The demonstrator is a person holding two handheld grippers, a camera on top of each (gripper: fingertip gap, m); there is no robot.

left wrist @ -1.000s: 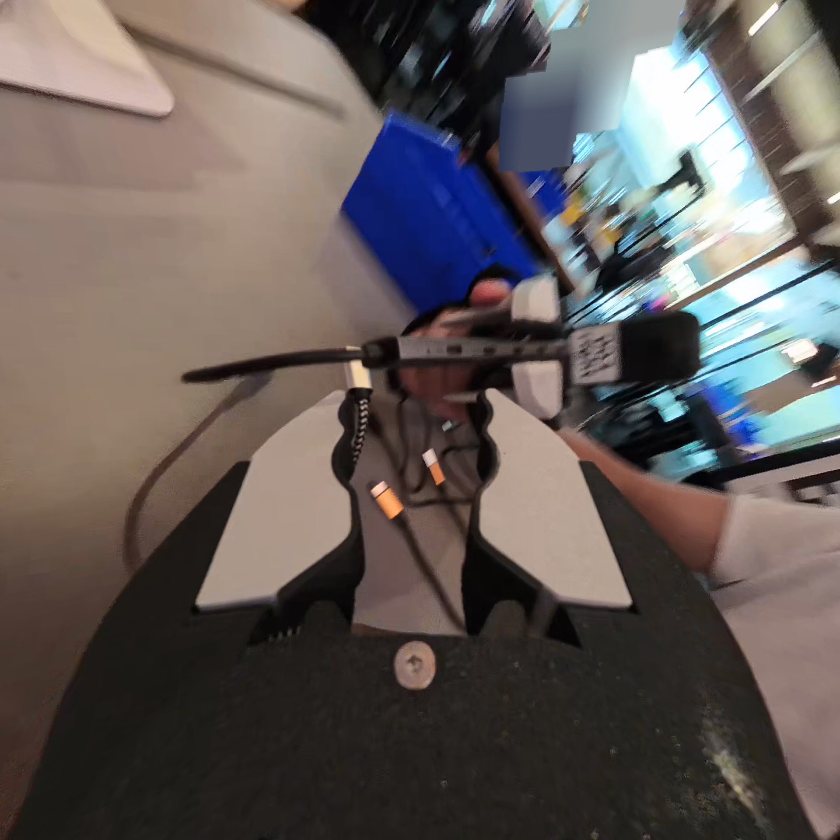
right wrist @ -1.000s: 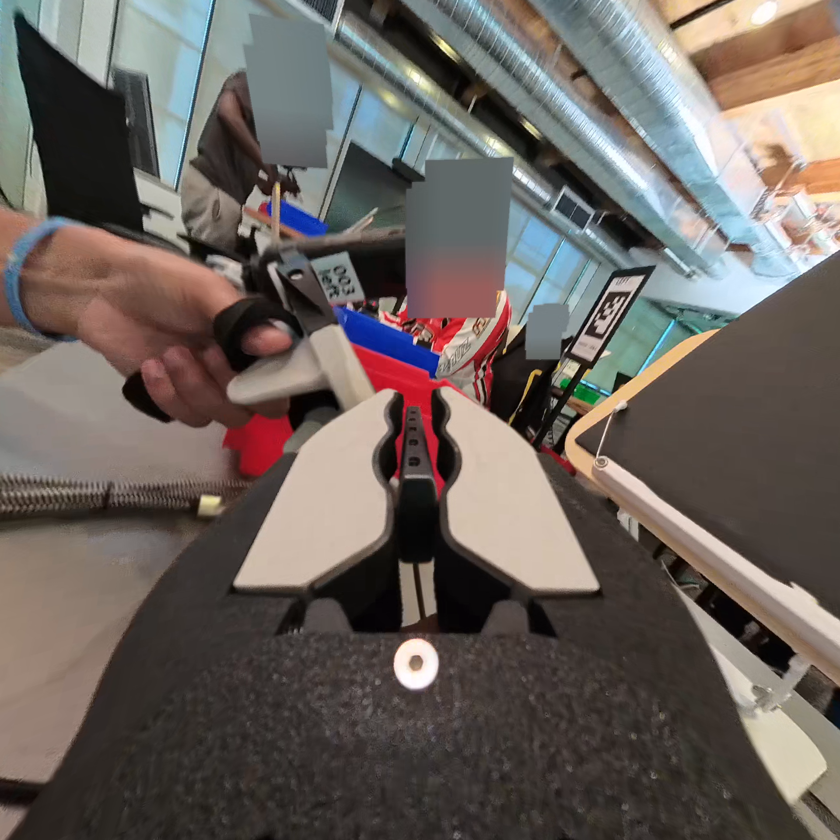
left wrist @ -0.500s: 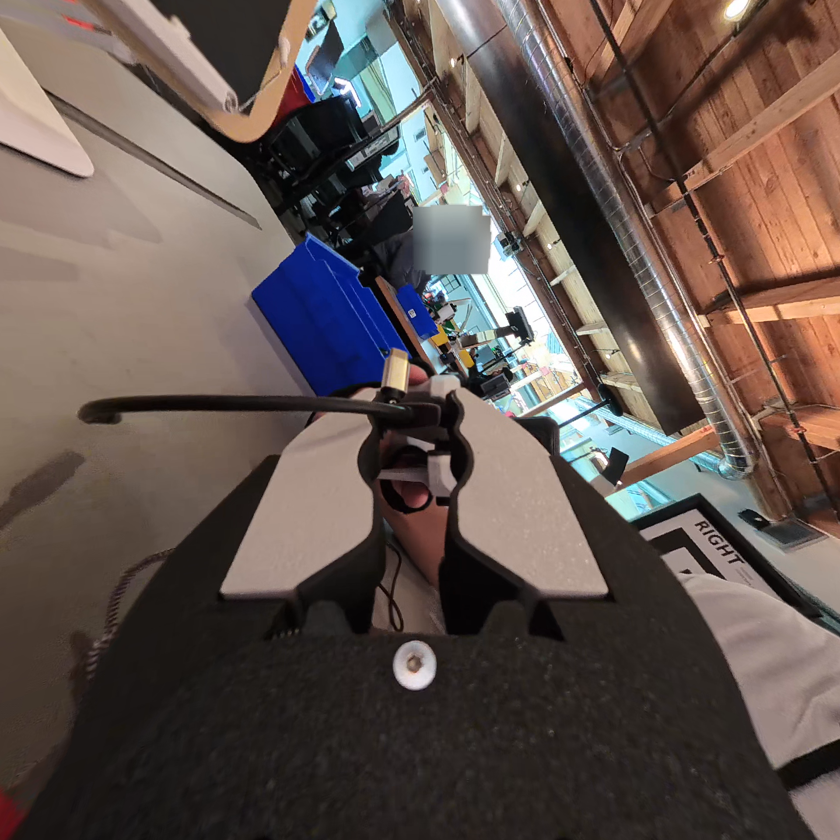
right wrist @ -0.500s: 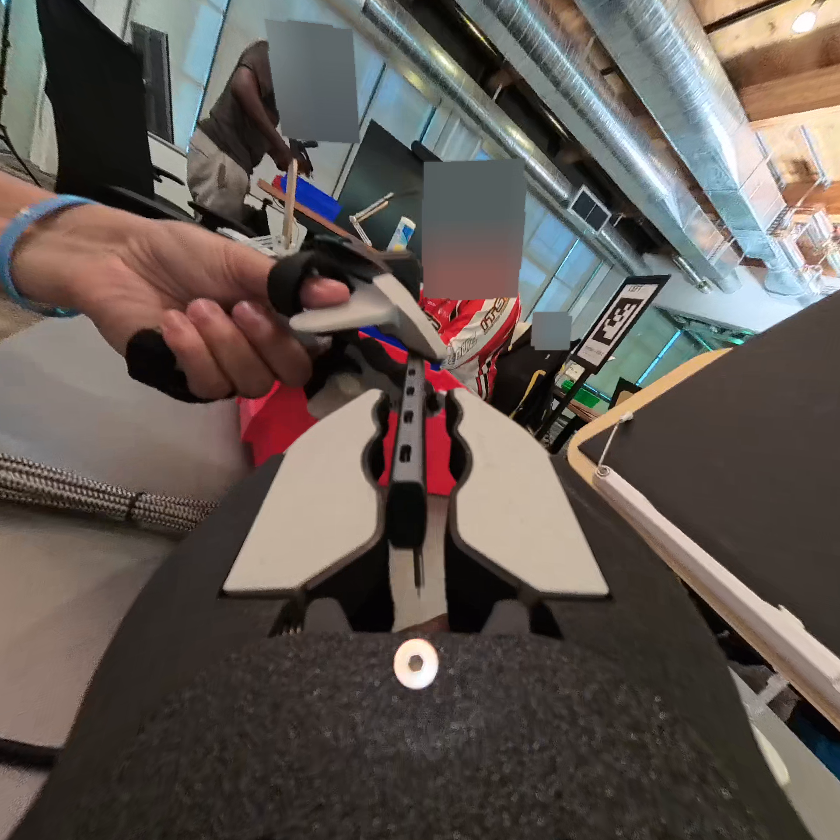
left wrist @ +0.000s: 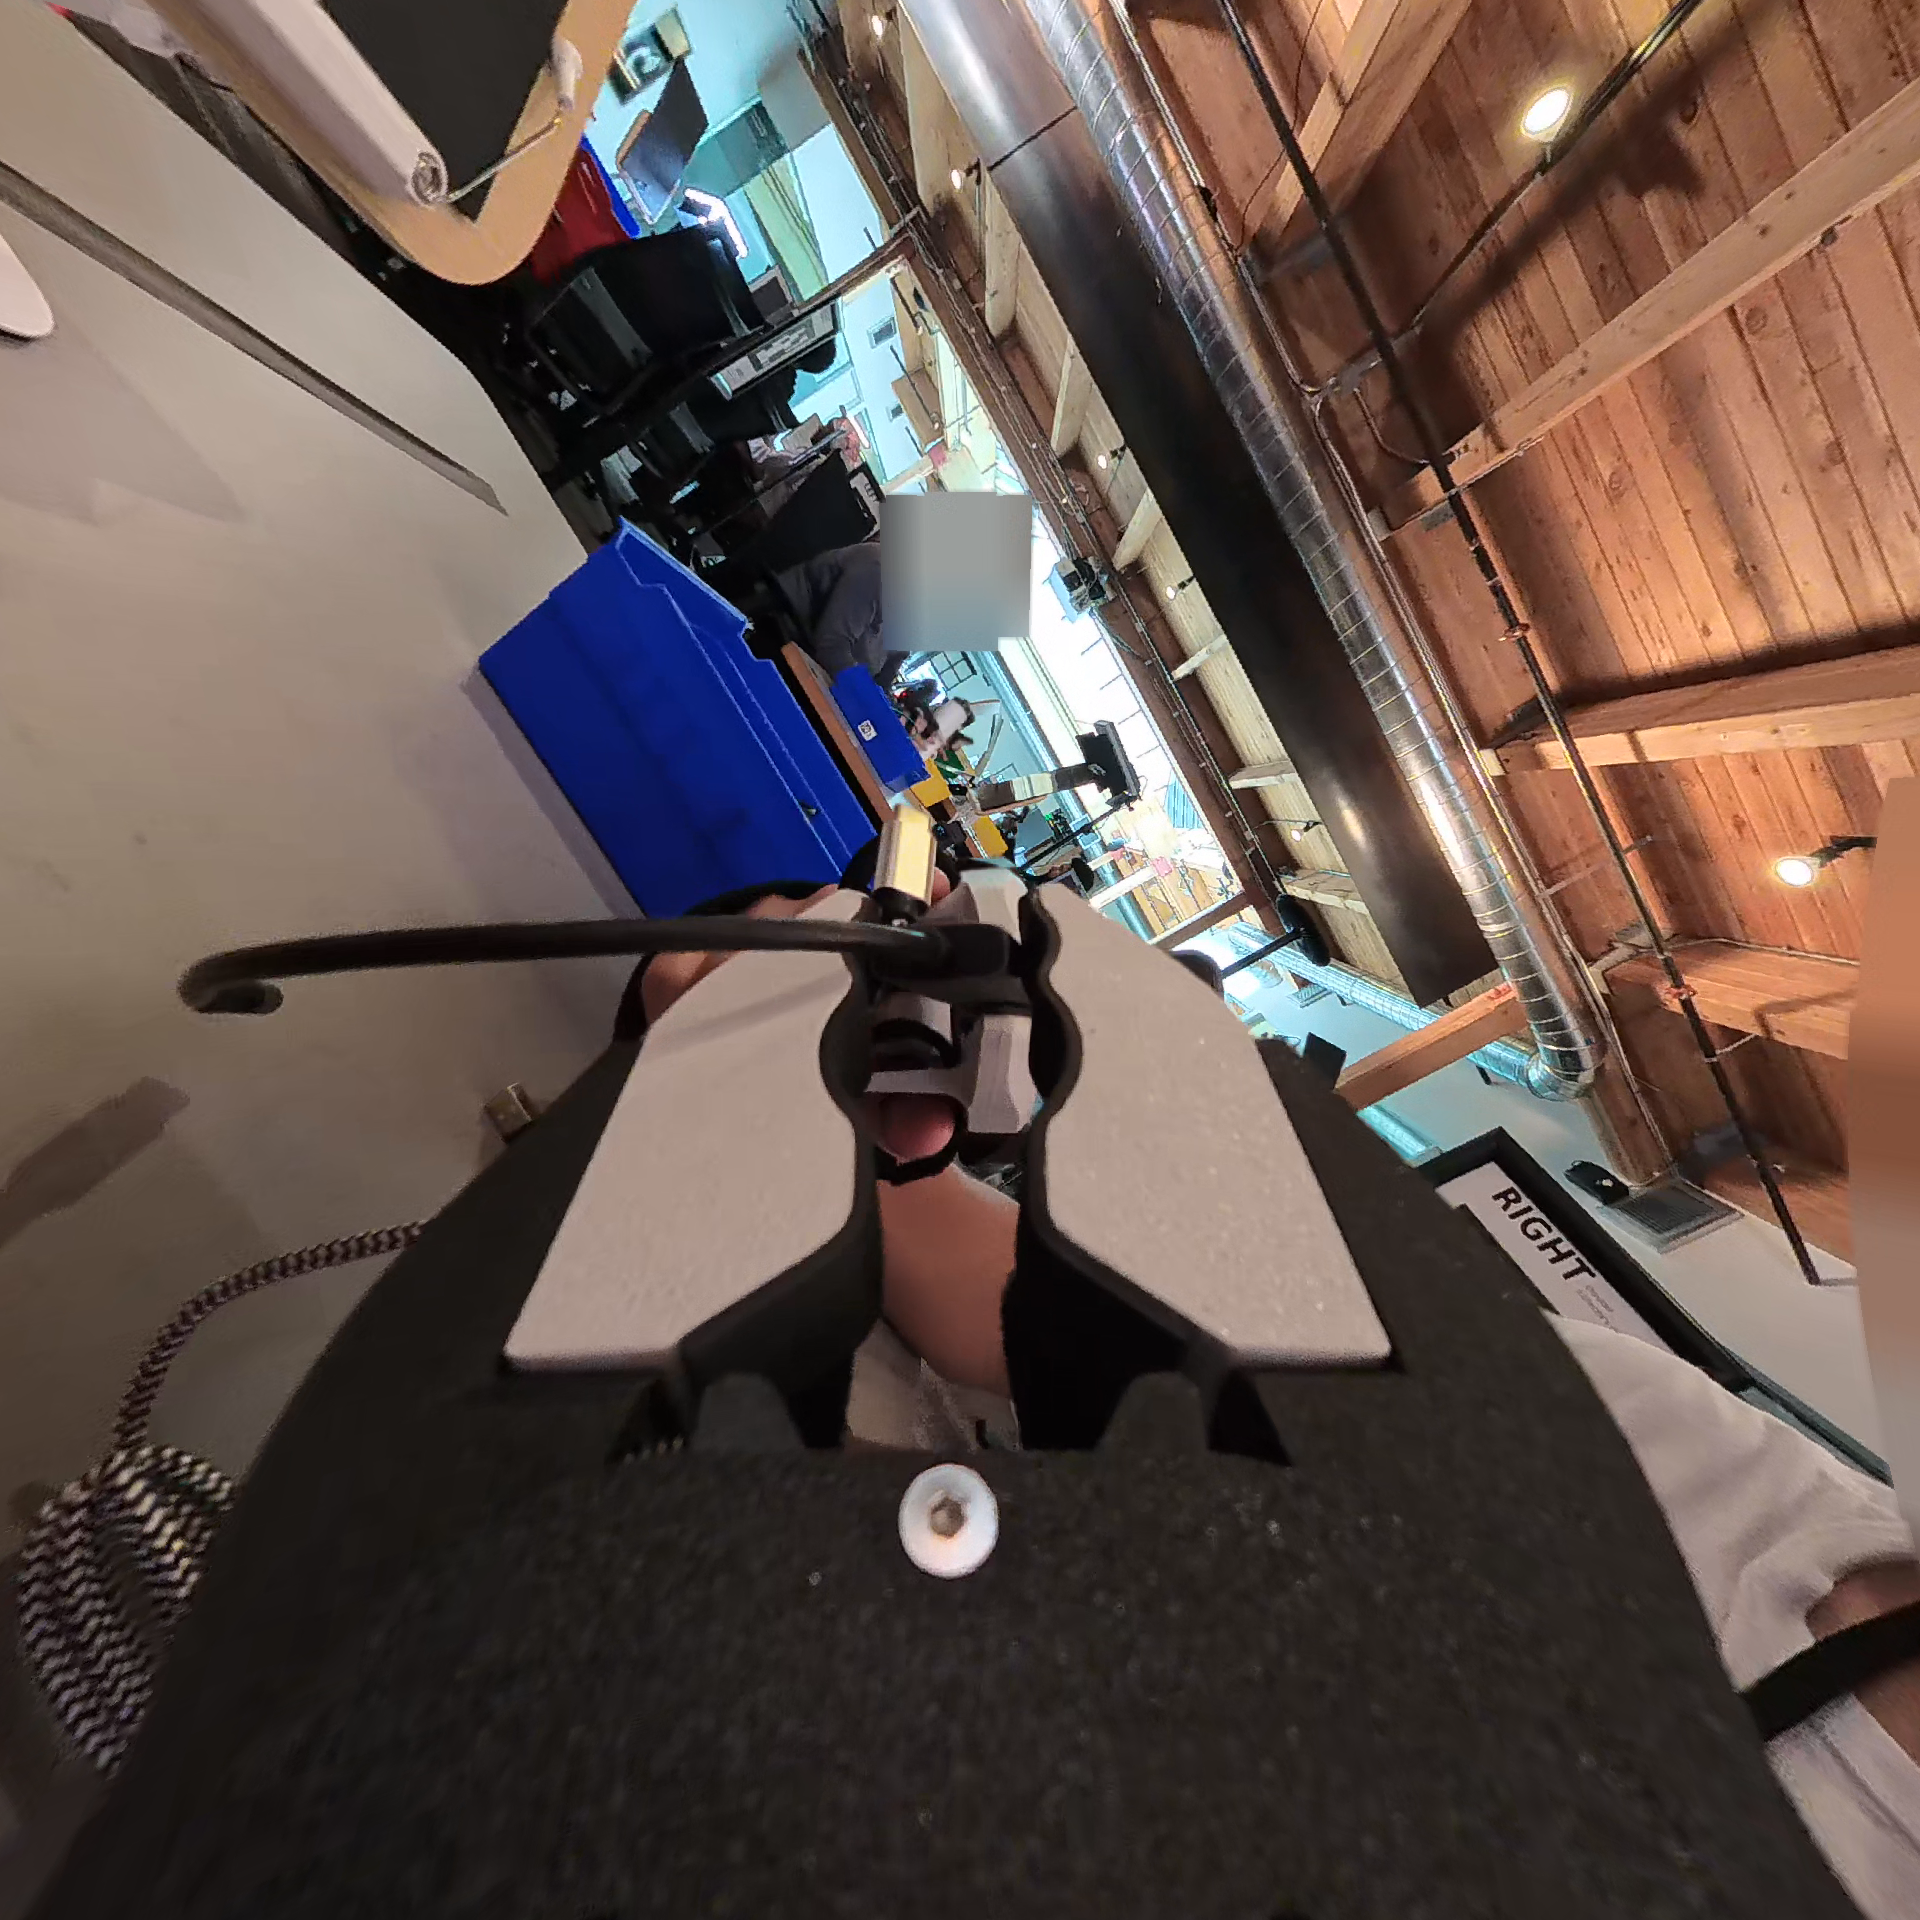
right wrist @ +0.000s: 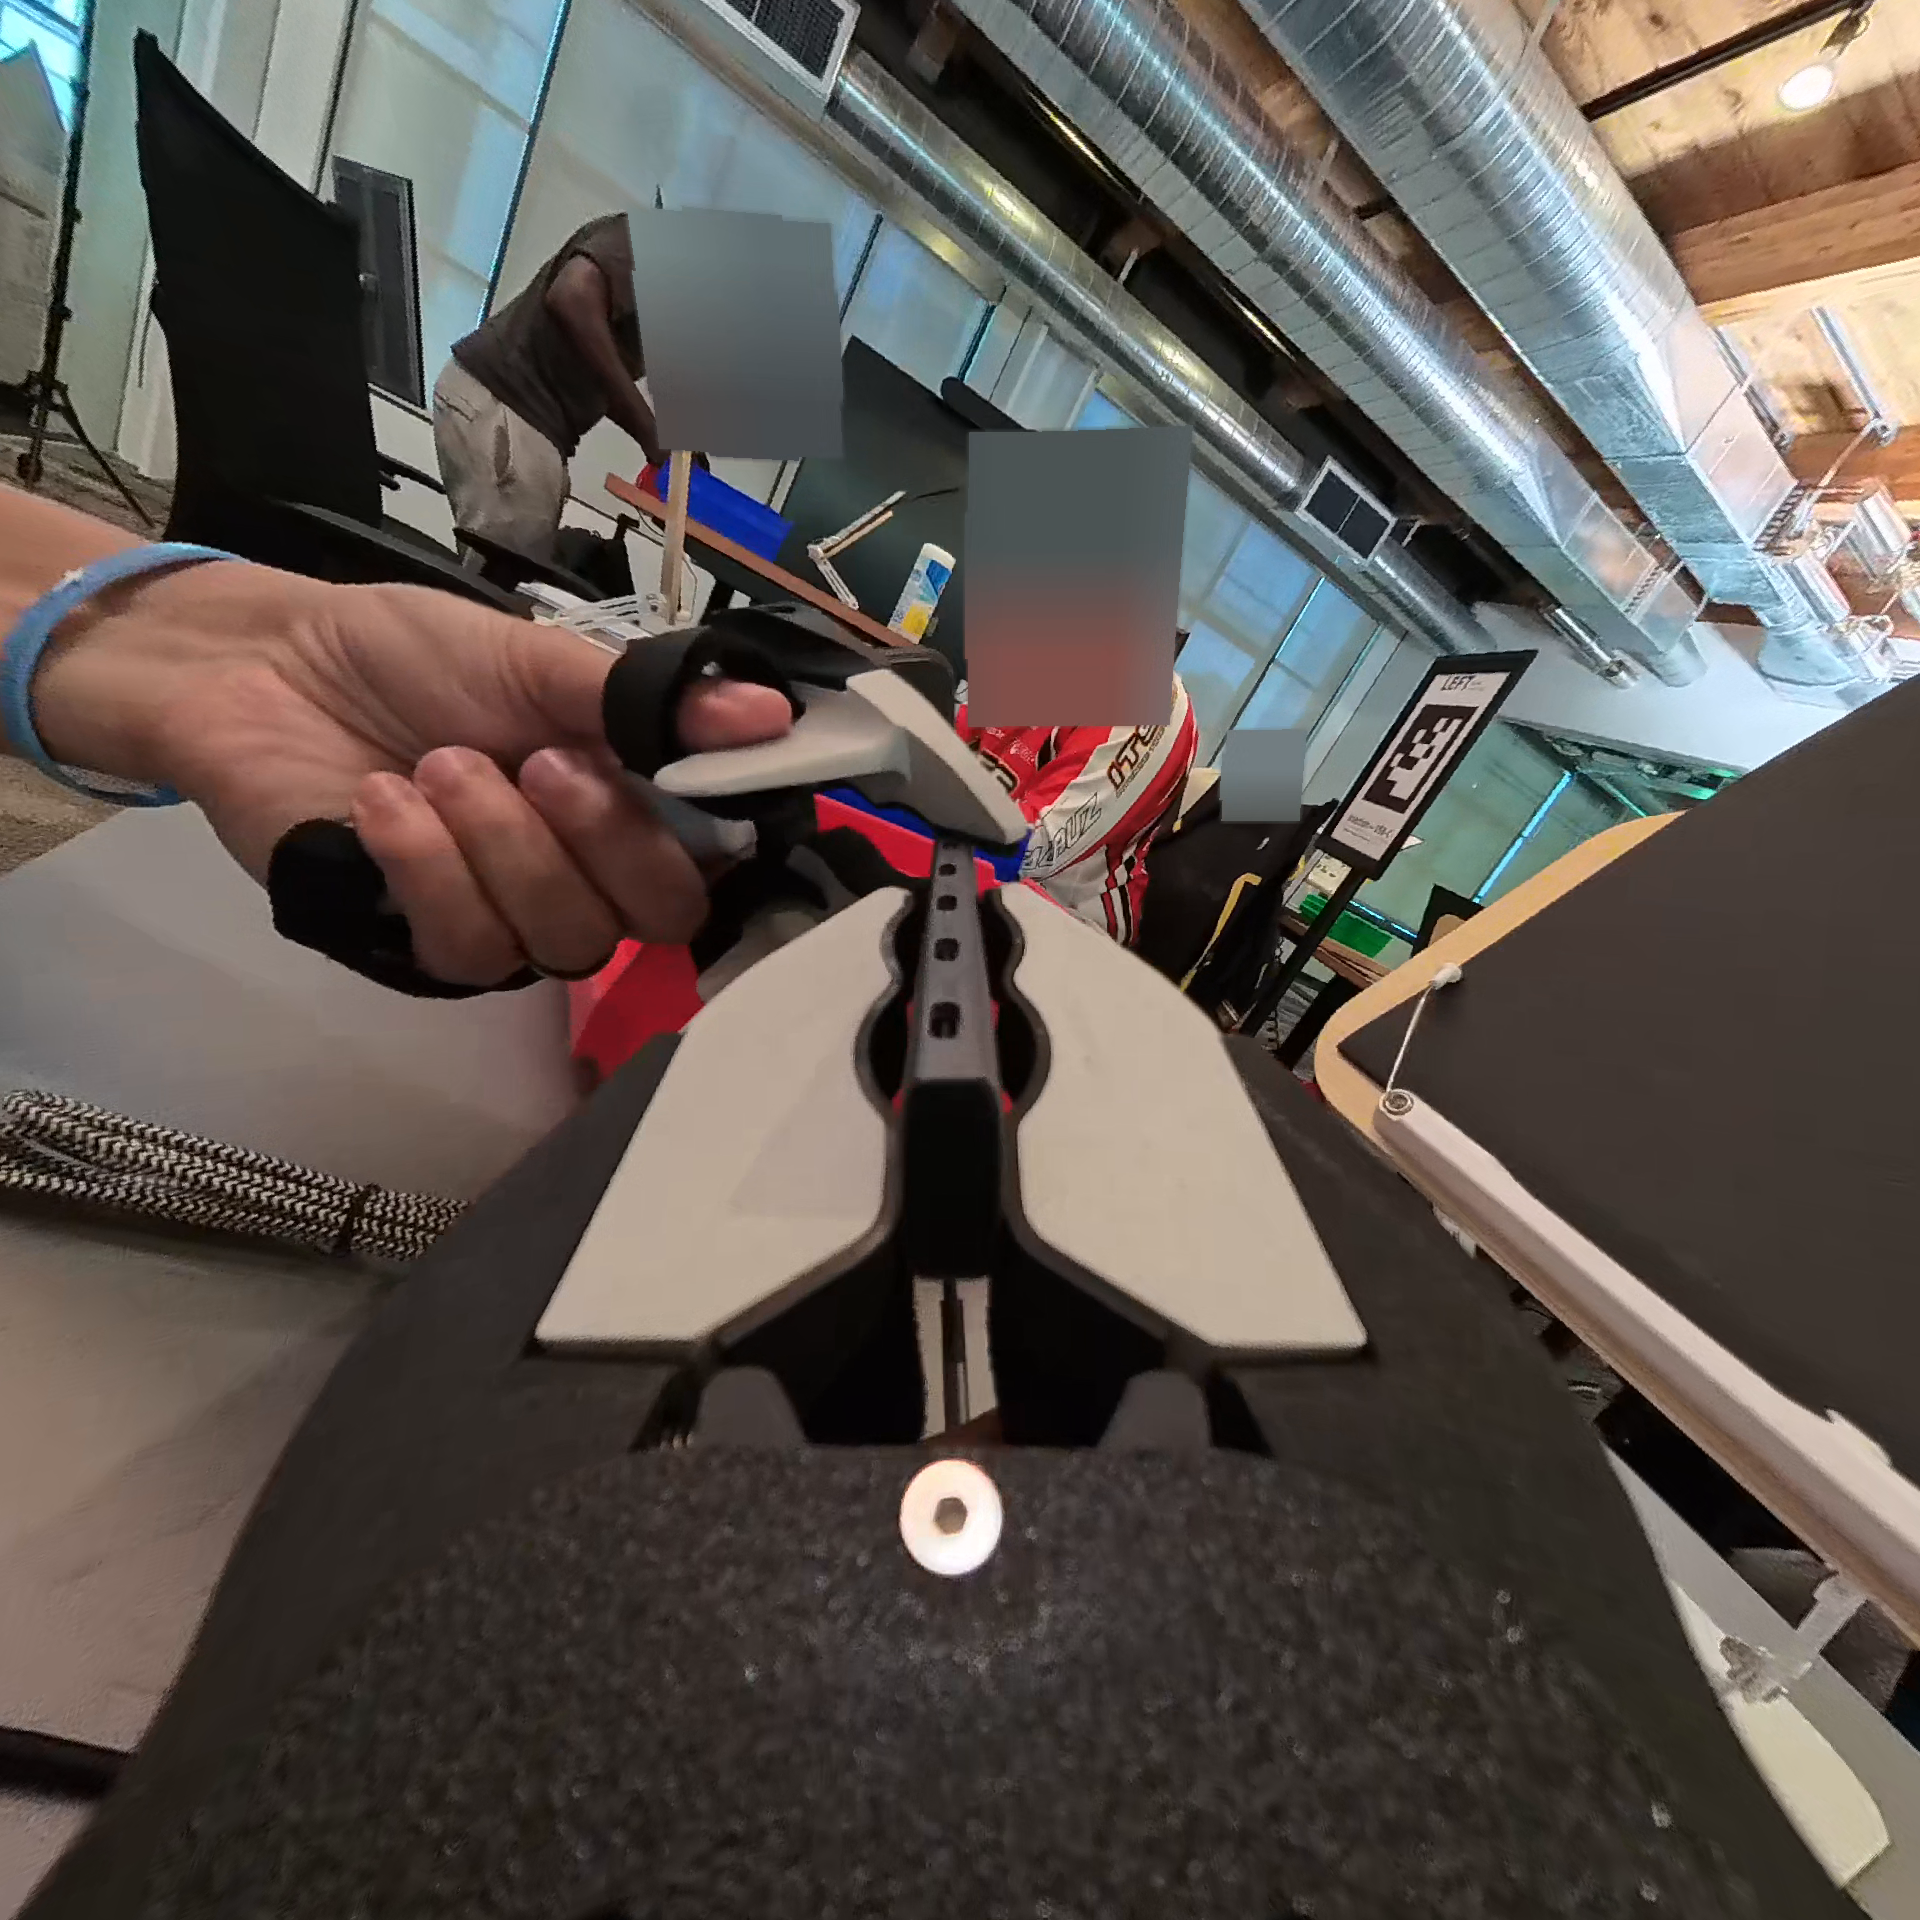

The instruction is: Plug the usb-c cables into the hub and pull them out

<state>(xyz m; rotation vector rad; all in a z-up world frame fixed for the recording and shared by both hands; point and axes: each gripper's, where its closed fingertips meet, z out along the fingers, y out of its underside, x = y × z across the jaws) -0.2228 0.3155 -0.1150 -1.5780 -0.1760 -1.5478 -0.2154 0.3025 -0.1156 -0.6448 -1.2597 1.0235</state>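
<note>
1. Right tongs (right wrist: pixel 951 925) are clamped tight on the slim dark-grey metal hub (right wrist: pixel 948 997), gripping its flat sides so the row of small ports along its narrow edge faces up and the far end sticks out past the tips.
2. Left tongs (left wrist: pixel 951 961) are nearly closed on something small at their tips, by the look of it the dark plug end of the thin black cable (left wrist: pixel 520 940) that arcs off to the left. The grip itself is partly hidden, so I can't swear how firmly it bites.
3. From the right wrist view, the left tongs' pale grey fingertip (right wrist: pixel 935 774) sits right at the far end of the hub, touching or nearly so. I judge a plug is being seated or drawn there, though the joint itself is hidden.
4. Both tools hang in the air above the pale grey surface (left wrist: pixel 260 727), where a black-and-white braided cable (right wrist: pixel 208 1184) lies coiled.
5. What could go wrong, as I see it:
   - A plug held crooked in the left tongs would jam against the port rim instead of sliding.
   - A sideways tug could lever the hub round in the right tongs, since only its narrow sides are pinched.
   - The black cable's stiff arc could twist the plug out of the grip.
</note>
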